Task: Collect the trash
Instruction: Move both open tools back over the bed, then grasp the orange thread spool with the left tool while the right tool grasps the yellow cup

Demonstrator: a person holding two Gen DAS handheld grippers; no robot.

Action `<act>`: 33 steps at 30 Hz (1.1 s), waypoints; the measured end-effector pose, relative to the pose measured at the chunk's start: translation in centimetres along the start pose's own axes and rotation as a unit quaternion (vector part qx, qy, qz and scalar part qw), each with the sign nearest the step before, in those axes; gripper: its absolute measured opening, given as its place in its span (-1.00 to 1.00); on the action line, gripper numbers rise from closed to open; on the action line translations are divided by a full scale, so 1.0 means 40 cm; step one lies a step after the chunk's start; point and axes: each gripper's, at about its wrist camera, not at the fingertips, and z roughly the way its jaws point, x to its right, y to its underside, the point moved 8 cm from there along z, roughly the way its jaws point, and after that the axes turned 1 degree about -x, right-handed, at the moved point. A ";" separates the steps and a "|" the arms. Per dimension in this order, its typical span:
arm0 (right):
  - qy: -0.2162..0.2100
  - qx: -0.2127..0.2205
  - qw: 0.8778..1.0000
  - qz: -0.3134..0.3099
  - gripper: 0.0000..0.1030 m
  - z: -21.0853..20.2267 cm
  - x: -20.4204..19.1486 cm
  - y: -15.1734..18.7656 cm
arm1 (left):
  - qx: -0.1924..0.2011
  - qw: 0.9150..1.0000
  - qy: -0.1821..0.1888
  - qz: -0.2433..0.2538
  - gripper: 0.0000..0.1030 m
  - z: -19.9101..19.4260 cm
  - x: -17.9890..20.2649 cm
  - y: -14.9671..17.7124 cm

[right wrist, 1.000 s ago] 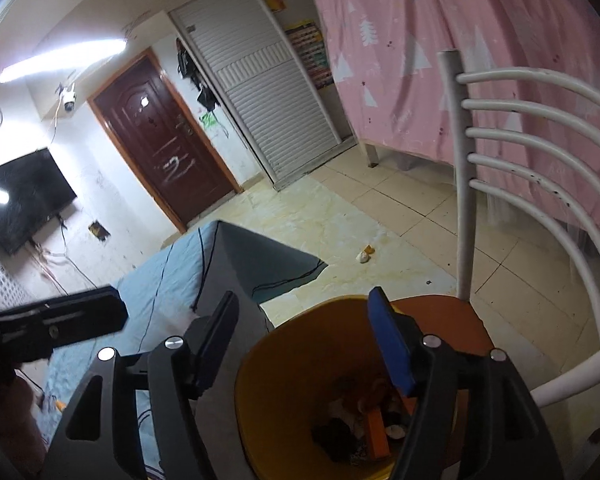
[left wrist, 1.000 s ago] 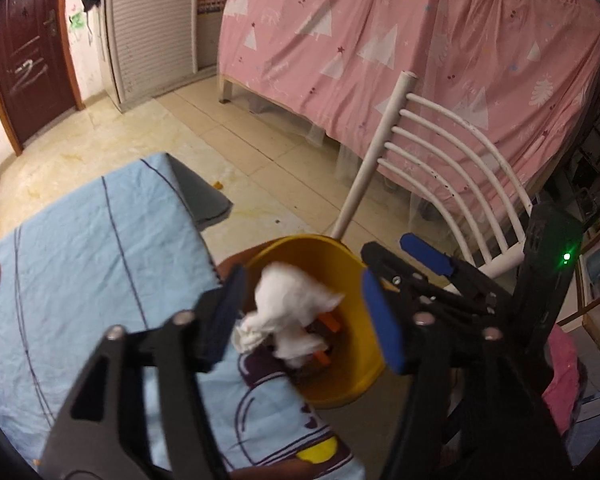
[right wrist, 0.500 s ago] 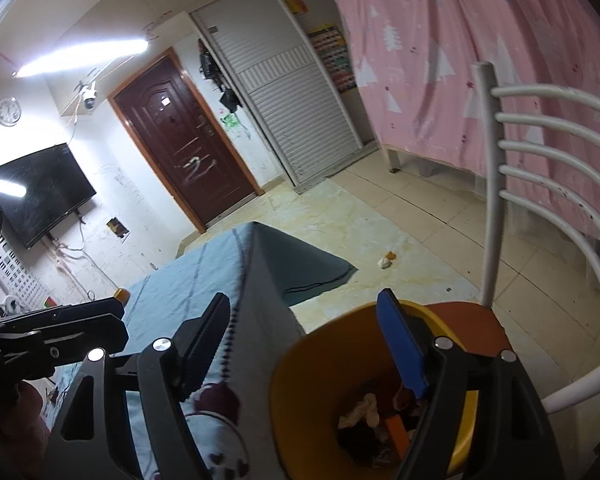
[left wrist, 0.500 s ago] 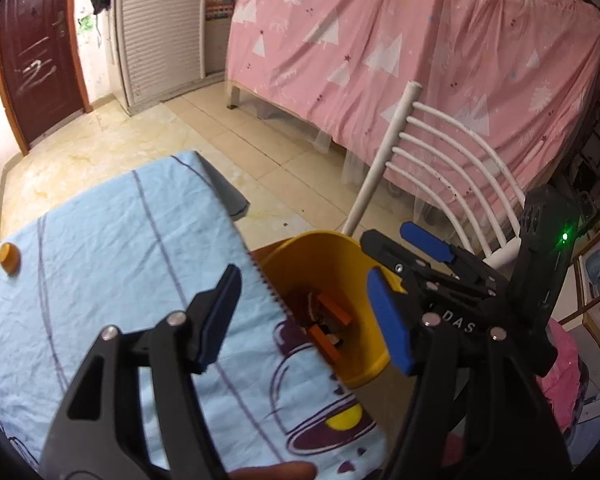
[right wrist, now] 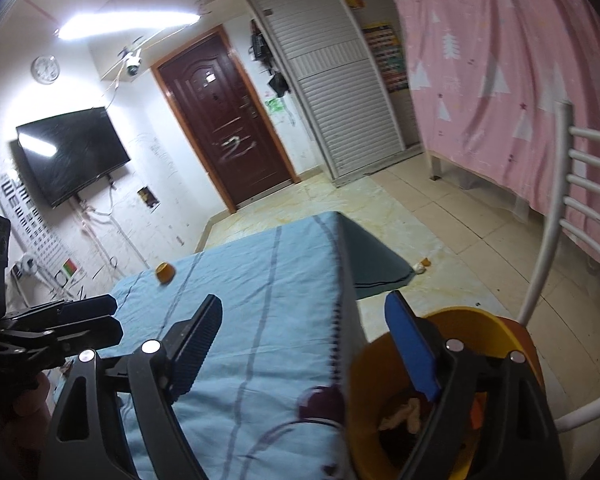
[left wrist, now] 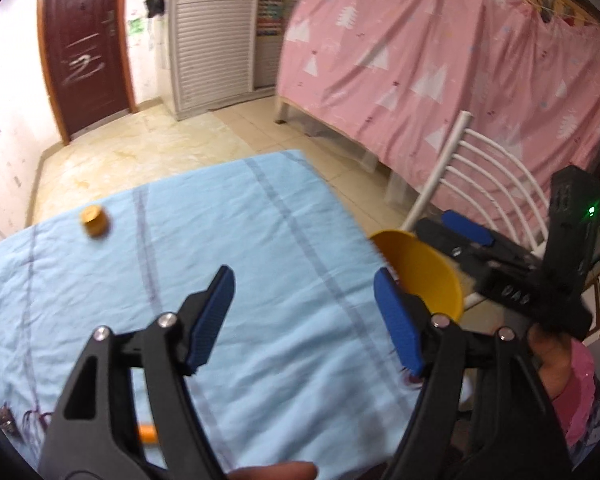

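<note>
above the blue-clothed table (left wrist: pixel 260 240), the left gripper (left wrist: pixel 304 316) hangs spread and empty; an orange cap (left wrist: pixel 95 220) sits near its far left corner. the right gripper (right wrist: pixel 304 340), also spread, hovers beside the yellow bin (right wrist: pixel 364 412) holding trash off the right edge.

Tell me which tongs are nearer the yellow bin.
Right. The right tongs hang at the yellow bin, one finger over its rim. The left tongs are over the blue cloth, beside the bin.
</note>
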 end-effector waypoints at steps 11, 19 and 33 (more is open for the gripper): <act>-0.031 -0.031 0.997 -0.056 0.60 0.087 -0.181 0.002 | 0.005 0.998 -0.063 -0.032 0.46 -0.058 -0.227 0.097; -0.046 -0.040 0.995 -0.081 0.61 0.109 -0.263 0.001 | -0.019 0.995 -0.083 -0.051 0.45 -0.074 -0.312 0.201; -0.074 -0.060 0.985 -0.141 0.63 0.170 -0.417 -0.006 | -0.057 0.993 -0.087 -0.058 0.45 -0.022 -0.289 0.306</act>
